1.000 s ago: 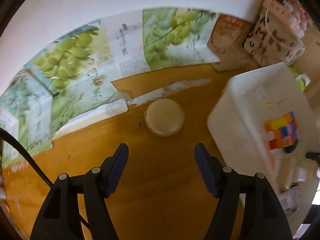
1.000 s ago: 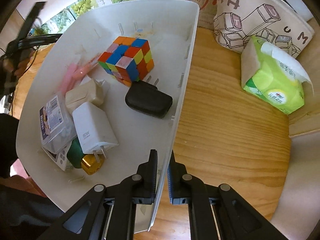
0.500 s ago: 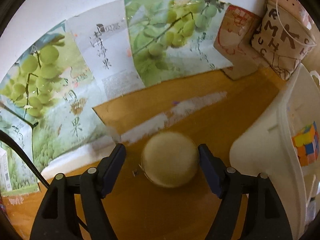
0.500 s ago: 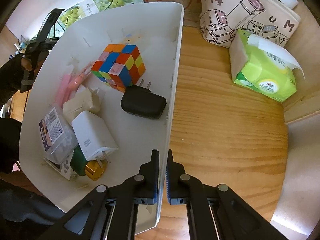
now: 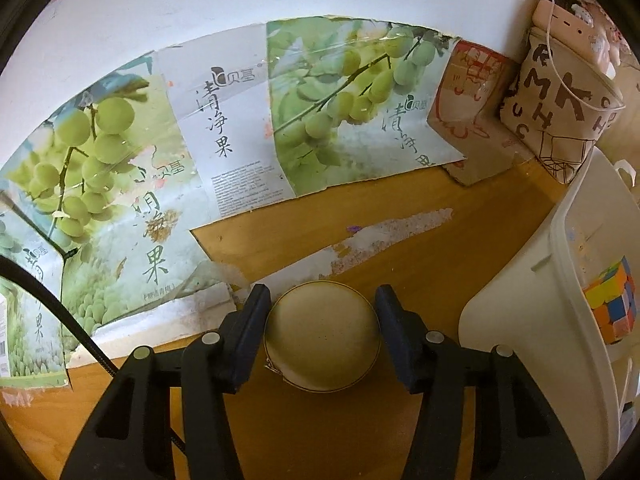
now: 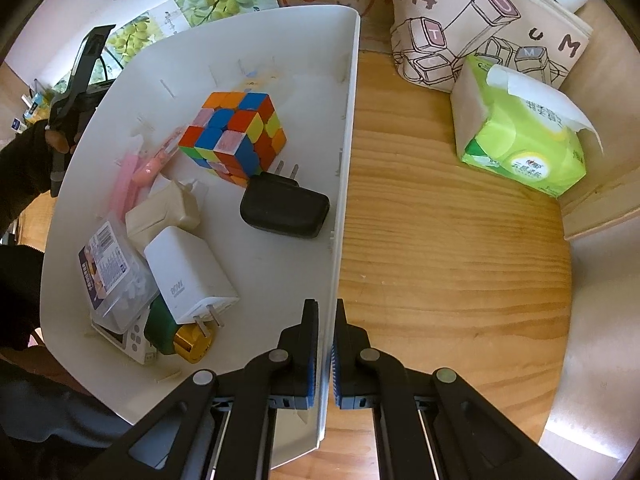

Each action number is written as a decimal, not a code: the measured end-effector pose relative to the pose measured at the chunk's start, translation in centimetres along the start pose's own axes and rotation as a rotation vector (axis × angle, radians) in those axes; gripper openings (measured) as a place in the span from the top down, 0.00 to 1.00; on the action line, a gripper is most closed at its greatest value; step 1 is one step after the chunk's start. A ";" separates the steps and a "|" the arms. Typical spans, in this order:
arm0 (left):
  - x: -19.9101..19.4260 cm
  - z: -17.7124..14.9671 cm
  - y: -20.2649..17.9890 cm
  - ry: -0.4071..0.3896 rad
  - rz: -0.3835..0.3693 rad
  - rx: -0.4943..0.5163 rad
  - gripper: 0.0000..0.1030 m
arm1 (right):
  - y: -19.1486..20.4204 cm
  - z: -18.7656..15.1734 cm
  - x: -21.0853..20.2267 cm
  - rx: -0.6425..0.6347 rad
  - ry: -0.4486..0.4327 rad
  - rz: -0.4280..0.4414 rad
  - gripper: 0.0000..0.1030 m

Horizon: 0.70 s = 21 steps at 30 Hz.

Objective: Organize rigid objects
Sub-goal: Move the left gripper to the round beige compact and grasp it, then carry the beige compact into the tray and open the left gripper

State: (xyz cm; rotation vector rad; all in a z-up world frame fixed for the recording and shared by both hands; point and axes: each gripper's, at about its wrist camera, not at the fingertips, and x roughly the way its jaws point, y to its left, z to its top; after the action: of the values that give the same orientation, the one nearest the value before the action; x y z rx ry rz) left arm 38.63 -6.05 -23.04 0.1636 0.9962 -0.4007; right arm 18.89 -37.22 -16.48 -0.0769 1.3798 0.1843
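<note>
A round beige tin [image 5: 322, 334] lies on the wooden table. My left gripper [image 5: 322, 328] is open with one finger on each side of the tin, close to it but not pressing. My right gripper [image 6: 326, 344] is shut on the right wall of the white bin [image 6: 344, 152]. The white bin holds a colour cube [image 6: 234, 136], a black charger [image 6: 284, 210], a white charger [image 6: 192, 276], a beige box [image 6: 162, 212], a clear labelled box [image 6: 114, 272], pink items [image 6: 136, 168] and a green and gold item [image 6: 176, 336]. The white bin [image 5: 520, 312] and cube [image 5: 612, 304] show at right in the left wrist view.
Grape-printed cardboard [image 5: 192, 152] stands along the wall behind the tin. A lettered canvas bag [image 6: 480, 28] and a green tissue pack [image 6: 520, 140] stand right of the bin. A black cable [image 5: 52, 304] runs at the left.
My left gripper has moved forward to the tin, which now sits between its fingers, and the fingers have narrowed. My right gripper keeps its hold on the bin wall.
</note>
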 end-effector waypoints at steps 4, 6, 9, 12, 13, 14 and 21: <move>-0.7 -0.8 0.2 0.000 0.013 -0.026 0.44 | 0.1 -0.2 0.0 0.006 -0.010 -0.005 0.95; -1.0 -1.1 0.1 0.005 0.014 -0.050 0.44 | 0.1 -0.3 0.2 0.007 -0.003 -0.003 0.95; -1.6 -1.7 0.0 0.018 0.003 -0.105 0.44 | 0.2 -0.7 0.6 0.001 0.014 -0.010 0.95; -2.9 -2.6 -0.3 0.017 0.001 -0.129 0.44 | 0.2 -1.0 0.6 0.006 0.008 -0.016 0.95; -3.4 -2.9 -0.5 0.018 -0.002 -0.136 0.44 | 0.2 -1.2 0.6 0.011 0.005 -0.016 0.95; -3.9 -3.1 -0.6 0.017 -0.002 -0.139 0.44 | 0.2 -1.3 0.6 0.014 0.002 -0.019 0.95; -8.9 -5.3 -1.3 0.003 -0.045 -0.276 0.44 | 0.3 -2.3 0.4 0.016 -0.022 -0.034 0.95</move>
State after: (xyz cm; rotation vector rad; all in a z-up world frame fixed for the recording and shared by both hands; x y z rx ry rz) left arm 29.66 -3.31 -18.33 -0.1074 1.0491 -0.2998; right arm 16.66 -37.27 -17.29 -0.0844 1.3566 0.1449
